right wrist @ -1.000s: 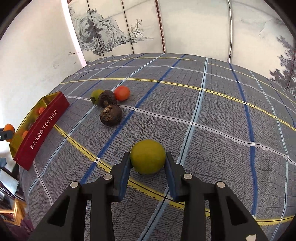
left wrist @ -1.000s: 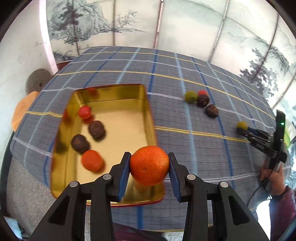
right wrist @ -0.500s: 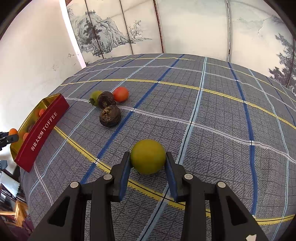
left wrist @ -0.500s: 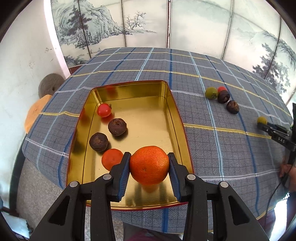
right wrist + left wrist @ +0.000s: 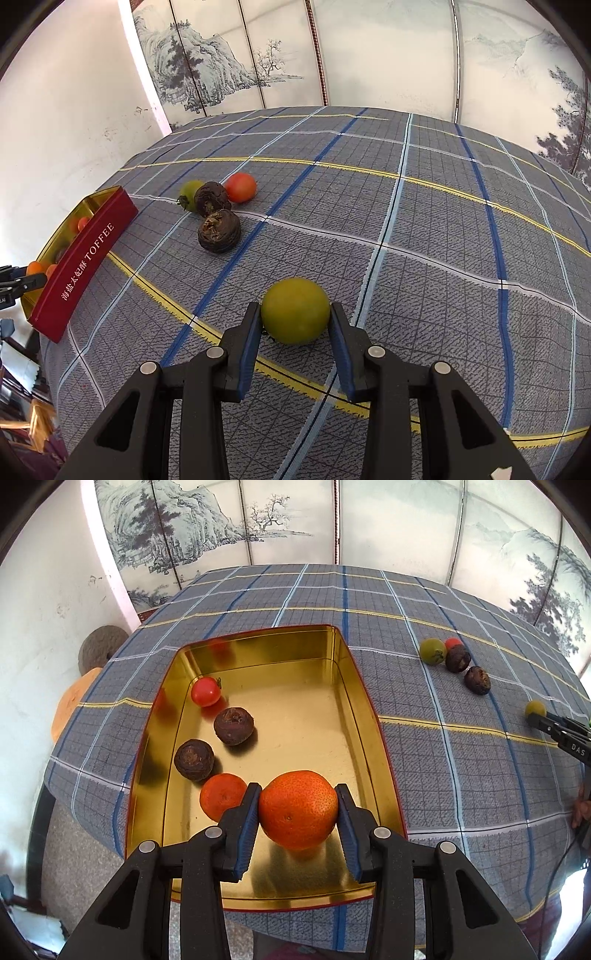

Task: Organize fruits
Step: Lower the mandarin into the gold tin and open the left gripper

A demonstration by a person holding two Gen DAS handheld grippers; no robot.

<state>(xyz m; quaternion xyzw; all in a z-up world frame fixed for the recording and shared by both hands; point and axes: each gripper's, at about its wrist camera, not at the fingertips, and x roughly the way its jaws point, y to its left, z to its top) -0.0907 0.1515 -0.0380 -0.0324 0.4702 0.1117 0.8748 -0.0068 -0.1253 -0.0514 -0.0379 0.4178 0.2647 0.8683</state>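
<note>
Left gripper (image 5: 298,808) clamped on orange (image 5: 298,808) above tin (image 5: 343,672) near edge; next lower, release; right gripper (image 5: 294,320) pinching green fruit (image 5: 294,314) on cloth.

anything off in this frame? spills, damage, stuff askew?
Nothing spilled or askew. The only oddity: the dark brown fruits, two in the gold tin and two on the tablecloth, such as this one, look shrivelled and wrinkled. Whether they are spoiled or naturally so, I cannot tell. Both grippers grip their fruit squarely.
</note>
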